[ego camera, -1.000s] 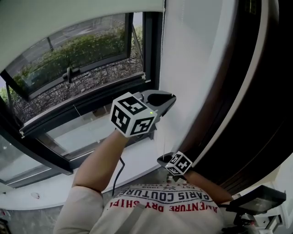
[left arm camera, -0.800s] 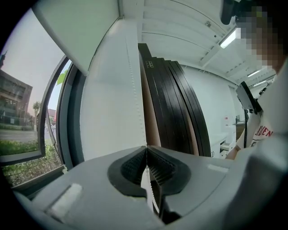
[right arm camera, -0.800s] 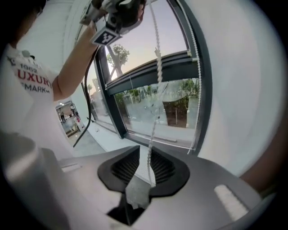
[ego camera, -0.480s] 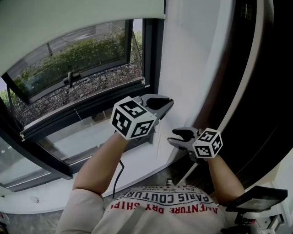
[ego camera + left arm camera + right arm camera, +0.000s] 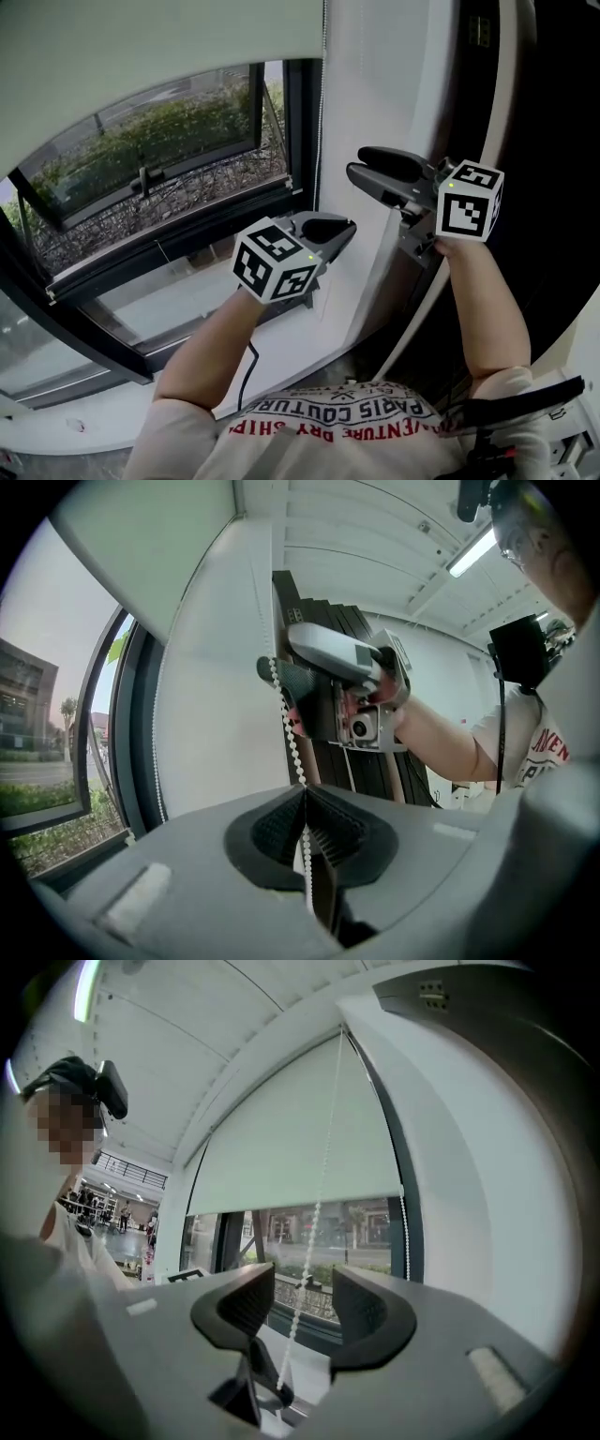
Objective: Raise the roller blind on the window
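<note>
Nearest: printed shirt (image 5: 347,412), one bare forearm (image 5: 211,352) rising on the left and one on the right, each ending in a tool.

Left tool (image 5: 339,228): lower and nearer of the two, roughly level, aimed at the white wall (image 5: 384,94) just right of the window. Jaws narrow, pads pressed together on the chain (image 5: 289,731). The beads enter the pads from above and carry on down between them. The chain runs up and slightly left from this grip, taut.

Right tool (image 5: 356,161): higher and to the right, roughly level, tips aimed left toward the window edge. Jaws wide, having just been opening. In the right gripper view the chain shows in the gap between the two pads, which do not press on it. In the left gripper view the chain passes right by this tool's tips. Whether a tip touches it I cannot tell.

Beyond the tools: white sill (image 5: 300,342) under the window (image 5: 169,159), dark frame. A second strand of the chain hangs along the frame's right edge.

Blind (image 5: 141,56): pale, partly down. It covers the upper part of the window, and the glass below its bottom edge is bare.

Farthest, through the glass: a green hedge (image 5: 178,117).
</note>
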The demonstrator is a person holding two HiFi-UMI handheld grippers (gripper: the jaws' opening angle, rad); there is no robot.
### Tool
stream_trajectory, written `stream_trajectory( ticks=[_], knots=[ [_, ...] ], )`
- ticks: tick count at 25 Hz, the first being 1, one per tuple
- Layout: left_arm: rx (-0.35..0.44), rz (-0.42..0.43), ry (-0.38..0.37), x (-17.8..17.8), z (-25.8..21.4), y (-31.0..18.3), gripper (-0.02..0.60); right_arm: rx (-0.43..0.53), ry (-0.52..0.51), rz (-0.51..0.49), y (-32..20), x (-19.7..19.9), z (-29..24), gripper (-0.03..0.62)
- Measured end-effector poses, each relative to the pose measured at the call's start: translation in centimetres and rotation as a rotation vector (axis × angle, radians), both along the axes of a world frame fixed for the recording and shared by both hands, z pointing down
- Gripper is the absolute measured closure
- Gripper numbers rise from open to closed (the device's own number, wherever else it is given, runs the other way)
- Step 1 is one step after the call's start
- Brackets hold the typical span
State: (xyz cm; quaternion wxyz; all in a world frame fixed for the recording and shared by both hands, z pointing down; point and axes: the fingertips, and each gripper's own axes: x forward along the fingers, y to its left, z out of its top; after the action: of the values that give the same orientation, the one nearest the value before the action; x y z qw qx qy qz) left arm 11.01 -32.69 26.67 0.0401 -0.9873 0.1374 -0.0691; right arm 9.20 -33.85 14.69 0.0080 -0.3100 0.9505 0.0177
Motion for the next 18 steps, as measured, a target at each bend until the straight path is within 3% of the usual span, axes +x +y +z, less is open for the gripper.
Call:
stream_trajectory(
  ticks=[2,4,10,18],
  knots=[
    [0.002,0.003,-0.002,0.14,-0.05,0.25,0.572,0.005,0.009,-0.004,-0.26,-0.78,-0.73,0.439],
    [0.005,0.001,-0.003,0.2,-0.1,0.29,0.572,0.003,0.01,-0.007,-0.37,-1.2,-1.02,0.563],
    [-0.001,-0.009,-0.004,-0.11,0.03,-0.01,0.572,-0.028,-0.048,-0.008,-0.8,-0.78,-0.87,0.579],
    [0.019,-0.03,-0.025,-0.15,0.46,-0.48,0.572,-0.013,-0.024,0.015,-0.92,-0.95,-0.45,0.582]
  ],
)
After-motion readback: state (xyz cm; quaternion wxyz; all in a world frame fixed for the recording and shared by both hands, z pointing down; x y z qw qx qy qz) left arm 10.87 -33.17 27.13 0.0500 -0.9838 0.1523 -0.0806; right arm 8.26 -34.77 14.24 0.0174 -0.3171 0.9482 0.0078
